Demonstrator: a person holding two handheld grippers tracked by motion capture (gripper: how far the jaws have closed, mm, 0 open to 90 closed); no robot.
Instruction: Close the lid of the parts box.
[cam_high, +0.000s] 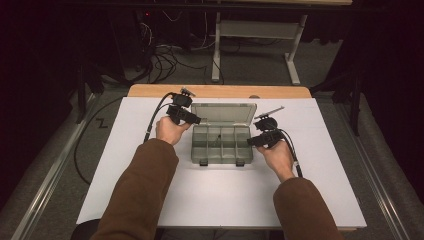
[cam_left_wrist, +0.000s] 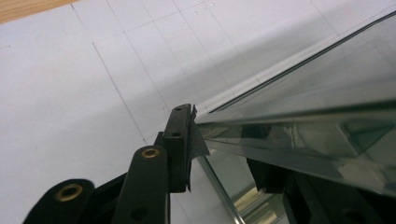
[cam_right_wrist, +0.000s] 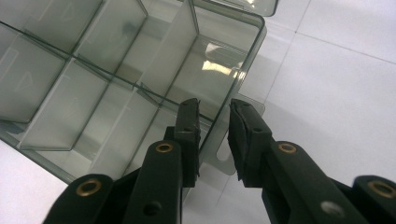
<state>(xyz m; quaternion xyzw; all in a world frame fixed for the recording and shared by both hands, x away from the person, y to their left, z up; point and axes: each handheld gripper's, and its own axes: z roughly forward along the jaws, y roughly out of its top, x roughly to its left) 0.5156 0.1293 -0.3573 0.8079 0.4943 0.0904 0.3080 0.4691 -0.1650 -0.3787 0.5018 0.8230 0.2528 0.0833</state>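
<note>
1. The organiser box (cam_high: 220, 142), of clear grey plastic with divided compartments, lies at the middle of the white table (cam_high: 220, 200), its lid (cam_high: 223, 112) swung open toward the far side
2. The left gripper (cam_high: 189, 117) is at the far left corner of the box. In the left gripper view its jaws stand one on each side of the lid edge (cam_left_wrist: 299, 116); whether the pads press on it cannot be told
3. The right gripper (cam_high: 256, 141) straddles the right wall (cam_right_wrist: 219, 123) of the box with its jaws parted. Contact with the wall cannot be told
4. Risk: the smooth, thin lid may slip out of a partial grip and drop shut
5. Risk: if the right gripper lets go, a pull on the lid may drag or tip the light box
6. No brand, label or writing can be read on the box or table
</note>
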